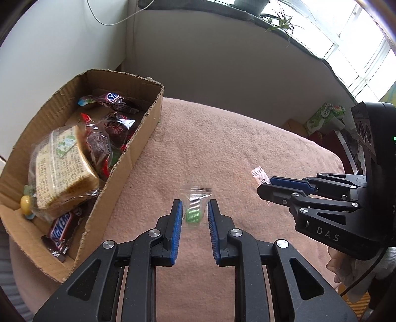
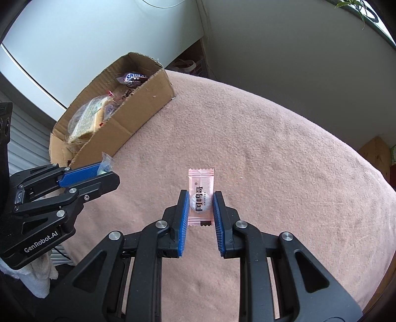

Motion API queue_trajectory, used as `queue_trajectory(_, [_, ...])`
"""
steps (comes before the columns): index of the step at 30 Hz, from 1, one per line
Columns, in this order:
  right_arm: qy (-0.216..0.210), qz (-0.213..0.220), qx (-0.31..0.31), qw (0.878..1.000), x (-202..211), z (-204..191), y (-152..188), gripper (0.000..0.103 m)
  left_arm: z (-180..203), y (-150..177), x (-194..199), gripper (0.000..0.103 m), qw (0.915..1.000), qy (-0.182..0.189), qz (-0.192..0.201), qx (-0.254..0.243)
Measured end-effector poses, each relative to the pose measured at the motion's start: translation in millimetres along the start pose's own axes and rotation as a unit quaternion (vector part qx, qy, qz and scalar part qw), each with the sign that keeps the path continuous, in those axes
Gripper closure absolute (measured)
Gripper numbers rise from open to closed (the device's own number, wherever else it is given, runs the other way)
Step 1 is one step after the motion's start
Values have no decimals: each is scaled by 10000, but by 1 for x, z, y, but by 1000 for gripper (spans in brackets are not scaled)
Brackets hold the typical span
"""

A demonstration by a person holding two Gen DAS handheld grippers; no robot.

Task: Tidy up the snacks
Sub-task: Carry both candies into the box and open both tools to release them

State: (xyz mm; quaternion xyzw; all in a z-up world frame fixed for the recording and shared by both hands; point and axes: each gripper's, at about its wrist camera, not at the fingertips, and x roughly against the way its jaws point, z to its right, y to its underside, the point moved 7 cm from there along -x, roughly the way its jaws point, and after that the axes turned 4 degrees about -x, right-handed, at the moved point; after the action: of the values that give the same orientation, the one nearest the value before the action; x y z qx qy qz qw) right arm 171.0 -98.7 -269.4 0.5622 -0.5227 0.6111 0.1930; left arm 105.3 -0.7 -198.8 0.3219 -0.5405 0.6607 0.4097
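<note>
A cardboard box [image 1: 148, 119] at the left of the pink cloth holds wrapped bread [image 1: 61, 168], Snickers bars [image 1: 60, 229] and other sweets. My left gripper [image 1: 195, 206] is open, its blue pads on either side of a clear packet with a green candy [image 1: 193, 213] lying on the cloth. My right gripper [image 2: 201, 198] has its pads against the sides of a pink candy sachet with black lettering [image 2: 201, 195] on the cloth. The right gripper also shows in the left wrist view [image 1: 266, 188], and the left gripper shows in the right wrist view [image 2: 109, 173].
The cardboard box also shows in the right wrist view [image 2: 138, 109]. The pink cloth [image 1: 222, 148] covers a rounded table. A green tissue box [image 1: 324, 116] and dark items stand beyond its right edge. A windowsill with a plant [image 1: 282, 22] runs behind.
</note>
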Motion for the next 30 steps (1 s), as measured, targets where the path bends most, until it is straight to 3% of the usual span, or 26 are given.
queue_trajectory(7, [-152,208,148,9996,16,-39,-19,83,-15,6,29,84,9996,20,204,196])
queue_trajectory(15, [-375,379,500,9973,21,-89,-50,83,-62,4,54,84,9972,-201,462,560])
queue_trajectory(30, [-568,326,1004,9928,-13,-157,-93,83,-132,-17,66,84,9921,-673,669,824])
